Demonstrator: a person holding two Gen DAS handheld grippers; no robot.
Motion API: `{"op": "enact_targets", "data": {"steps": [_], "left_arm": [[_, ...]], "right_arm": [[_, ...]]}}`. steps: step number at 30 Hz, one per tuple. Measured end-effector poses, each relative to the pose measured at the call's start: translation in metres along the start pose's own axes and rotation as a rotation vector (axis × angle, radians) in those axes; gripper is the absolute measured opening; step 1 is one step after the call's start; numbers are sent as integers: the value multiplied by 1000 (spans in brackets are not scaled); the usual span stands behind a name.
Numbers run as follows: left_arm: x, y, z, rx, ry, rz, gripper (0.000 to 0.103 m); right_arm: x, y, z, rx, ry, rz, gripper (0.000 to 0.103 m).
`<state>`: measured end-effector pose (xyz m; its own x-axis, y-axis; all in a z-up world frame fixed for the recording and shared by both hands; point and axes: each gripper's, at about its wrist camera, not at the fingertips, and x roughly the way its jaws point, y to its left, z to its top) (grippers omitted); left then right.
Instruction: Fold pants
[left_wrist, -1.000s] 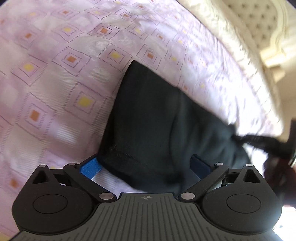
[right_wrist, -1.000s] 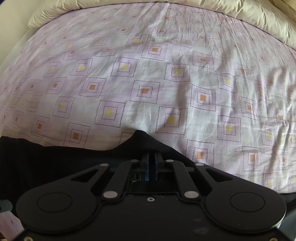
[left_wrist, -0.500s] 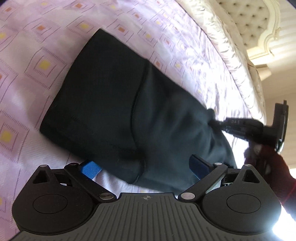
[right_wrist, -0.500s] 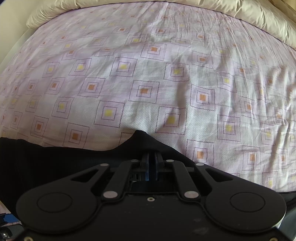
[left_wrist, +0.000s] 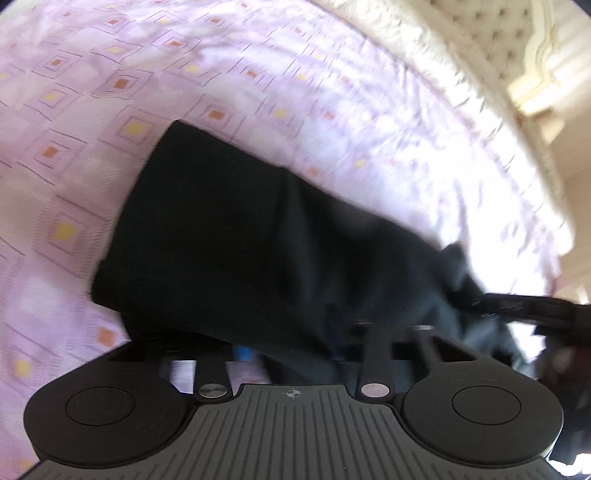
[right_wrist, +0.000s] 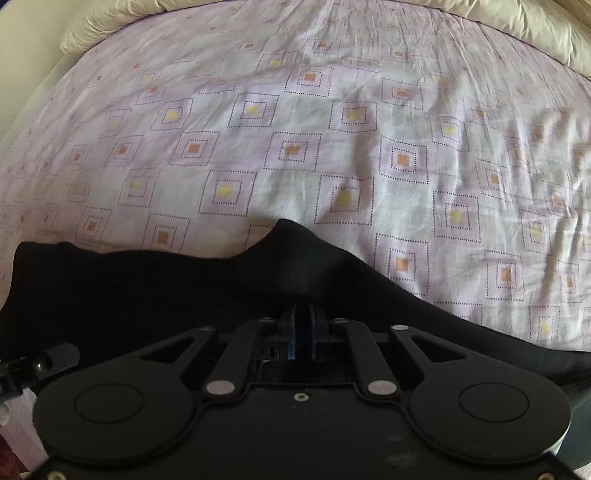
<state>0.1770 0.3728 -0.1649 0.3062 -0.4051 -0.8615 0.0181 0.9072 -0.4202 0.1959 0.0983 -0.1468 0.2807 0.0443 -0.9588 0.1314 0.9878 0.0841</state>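
Note:
The black pants (left_wrist: 240, 240) lie partly folded on the bed. In the left wrist view the near edge of the cloth drapes over my left gripper (left_wrist: 295, 350); its jaws have drawn in close around the cloth, fingertips mostly hidden. The right gripper shows in the left wrist view at far right (left_wrist: 517, 306), pinching the cloth's far end. In the right wrist view my right gripper (right_wrist: 301, 332) is shut on a raised fold of the pants (right_wrist: 184, 288), which spread to both sides below it.
The bed sheet (right_wrist: 332, 147) is pale lilac with square patterns and mild wrinkles at the right. A cream quilt (right_wrist: 535, 40) borders the far edge. A tufted cream headboard (left_wrist: 491, 40) stands beyond the bed.
My left gripper's jaws have closed from wide open onto the pants' near edge. The left view has swung and blurred. The right gripper stays shut on its fold, lifted slightly.

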Motion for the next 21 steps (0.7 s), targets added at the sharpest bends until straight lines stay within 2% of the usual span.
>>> {"op": "enact_targets", "data": {"steps": [3,8,15,21], "left_arm": [[-7,2,-1,32,-20,-34,24],[-25,-21,-7,176,-92,0,24],[-44,-48,-13,298,-185,0,21],[-56,-85,-25,408,-261,10,21]], "right_arm": [[-5,2,-13,36,-11,-7,10],[-22,9,-47,87,-20,0,12],[-33,14,-116,153,60,54,12],[-31,15,-129,120,69,94,12]]}}
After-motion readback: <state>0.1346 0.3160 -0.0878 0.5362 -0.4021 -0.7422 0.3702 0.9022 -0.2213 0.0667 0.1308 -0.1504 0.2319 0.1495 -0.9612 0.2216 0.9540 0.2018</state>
